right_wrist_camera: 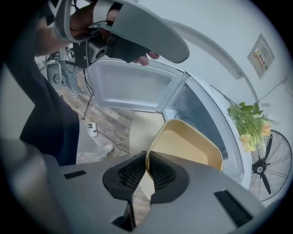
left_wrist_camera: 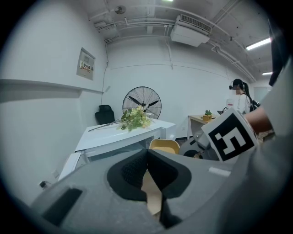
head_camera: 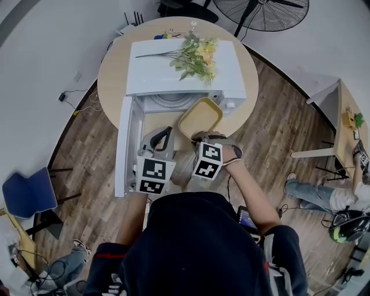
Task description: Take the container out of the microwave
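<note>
The shallow yellow container (head_camera: 199, 117) hangs tilted just in front of the white microwave's (head_camera: 167, 75) open cavity. My right gripper (head_camera: 200, 137) is shut on its near rim. In the right gripper view the pads (right_wrist_camera: 161, 172) pinch the thin rim of the container (right_wrist_camera: 187, 148), with the right gripper (right_wrist_camera: 147, 165) seen from behind. The microwave door (head_camera: 122, 144) stands swung open to the left. My left gripper (head_camera: 164, 134) hovers beside the door, to the left of the container. Its jaws (left_wrist_camera: 147, 157) are shut with nothing between them. The container (left_wrist_camera: 164, 146) shows beyond them.
The microwave stands on a round wooden table (head_camera: 113, 78) with a bunch of flowers (head_camera: 195, 55) lying on top. A big floor fan (head_camera: 263, 13) stands behind, a blue chair (head_camera: 29, 193) at left, and a seated person's legs (head_camera: 309, 191) at right.
</note>
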A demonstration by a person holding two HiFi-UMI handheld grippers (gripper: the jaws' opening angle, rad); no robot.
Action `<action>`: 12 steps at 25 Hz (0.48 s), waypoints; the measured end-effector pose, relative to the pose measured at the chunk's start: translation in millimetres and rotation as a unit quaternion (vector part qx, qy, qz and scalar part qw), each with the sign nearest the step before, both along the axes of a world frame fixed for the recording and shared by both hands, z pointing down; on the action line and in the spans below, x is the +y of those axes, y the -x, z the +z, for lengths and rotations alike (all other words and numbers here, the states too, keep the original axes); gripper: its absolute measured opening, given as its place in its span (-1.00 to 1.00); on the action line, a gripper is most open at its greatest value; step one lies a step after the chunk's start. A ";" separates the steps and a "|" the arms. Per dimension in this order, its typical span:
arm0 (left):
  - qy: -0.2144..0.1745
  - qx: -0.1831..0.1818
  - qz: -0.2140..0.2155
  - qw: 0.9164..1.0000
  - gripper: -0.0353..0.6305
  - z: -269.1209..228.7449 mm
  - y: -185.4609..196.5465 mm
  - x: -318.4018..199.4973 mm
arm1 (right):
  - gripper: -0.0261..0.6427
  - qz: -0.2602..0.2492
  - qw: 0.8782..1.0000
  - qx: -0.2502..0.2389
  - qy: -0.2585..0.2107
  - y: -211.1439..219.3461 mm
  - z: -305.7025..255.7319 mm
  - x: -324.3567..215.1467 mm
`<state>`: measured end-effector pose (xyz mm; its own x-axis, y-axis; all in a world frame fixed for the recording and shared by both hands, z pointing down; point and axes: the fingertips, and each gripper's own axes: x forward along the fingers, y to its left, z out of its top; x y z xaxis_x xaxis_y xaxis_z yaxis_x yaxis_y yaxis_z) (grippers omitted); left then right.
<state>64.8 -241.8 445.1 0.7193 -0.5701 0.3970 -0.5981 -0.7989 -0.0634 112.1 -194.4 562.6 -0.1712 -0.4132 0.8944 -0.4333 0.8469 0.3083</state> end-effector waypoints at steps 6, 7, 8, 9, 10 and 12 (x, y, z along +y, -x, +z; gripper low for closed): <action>0.003 0.002 -0.003 1.000 -0.85 2.8 1.9 0.7 | -0.84 -0.004 1.000 0.000 0.002 2.9 -0.5 0.4; 0.003 0.002 -0.003 1.000 -0.85 3.2 1.7 0.9 | -0.84 -0.004 1.000 0.001 0.002 2.3 0.5 0.4; 0.003 0.002 -0.003 1.000 -0.85 3.3 1.5 0.9 | -0.84 -0.004 1.000 0.002 0.002 1.5 1.5 0.1; 0.004 0.002 -0.003 1.000 -0.85 3.3 1.5 0.7 | -0.84 -0.004 1.000 0.003 0.003 1.0 1.9 0.0; 0.004 0.002 -0.004 1.000 -0.85 3.4 1.7 0.6 | -0.84 -0.004 1.000 0.004 0.004 1.0 1.9 0.1; 0.004 0.002 -0.004 1.000 -0.85 3.8 2.1 0.8 | -0.84 -0.005 1.000 0.004 0.007 1.4 2.1 0.9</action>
